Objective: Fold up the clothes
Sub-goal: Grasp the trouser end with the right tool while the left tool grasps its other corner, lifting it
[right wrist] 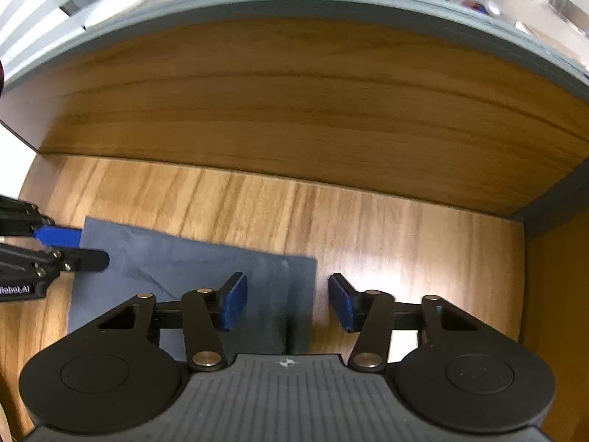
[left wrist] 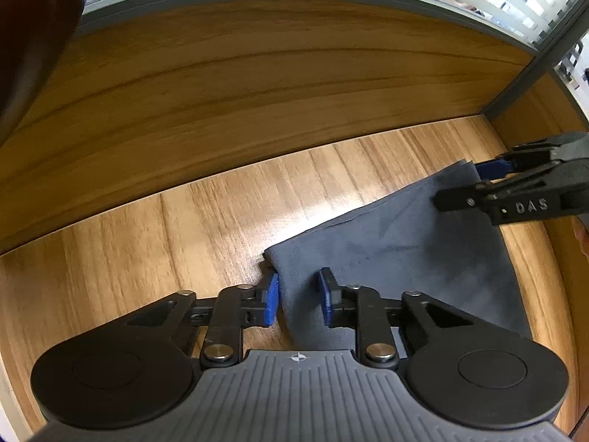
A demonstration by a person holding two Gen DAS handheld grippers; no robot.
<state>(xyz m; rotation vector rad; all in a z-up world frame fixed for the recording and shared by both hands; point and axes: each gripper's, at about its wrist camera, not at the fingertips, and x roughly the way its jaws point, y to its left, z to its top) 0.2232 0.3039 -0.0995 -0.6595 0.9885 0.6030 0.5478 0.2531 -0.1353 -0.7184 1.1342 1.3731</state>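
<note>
A dark grey cloth [left wrist: 405,250] lies flat on the wooden table [left wrist: 184,228]. My left gripper [left wrist: 299,283] points down at the cloth's left corner, and its blue pads [left wrist: 272,298] pinch a raised fold of the fabric. My right gripper [right wrist: 287,287] hangs over the right edge of the cloth [right wrist: 176,261]. Its jaws stand apart, one pad over the fabric and the other over bare wood. Each gripper shows in the other's view: the right gripper [left wrist: 458,184] at the far right corner, the left gripper [right wrist: 92,248] at the left corner.
A wooden back panel [left wrist: 257,92] with a grey rim rises close behind the cloth. A wooden side panel [right wrist: 552,294] closes the right side. A dark blurred shape [left wrist: 33,37] fills the upper left of the left wrist view. Bare wood lies left of the cloth.
</note>
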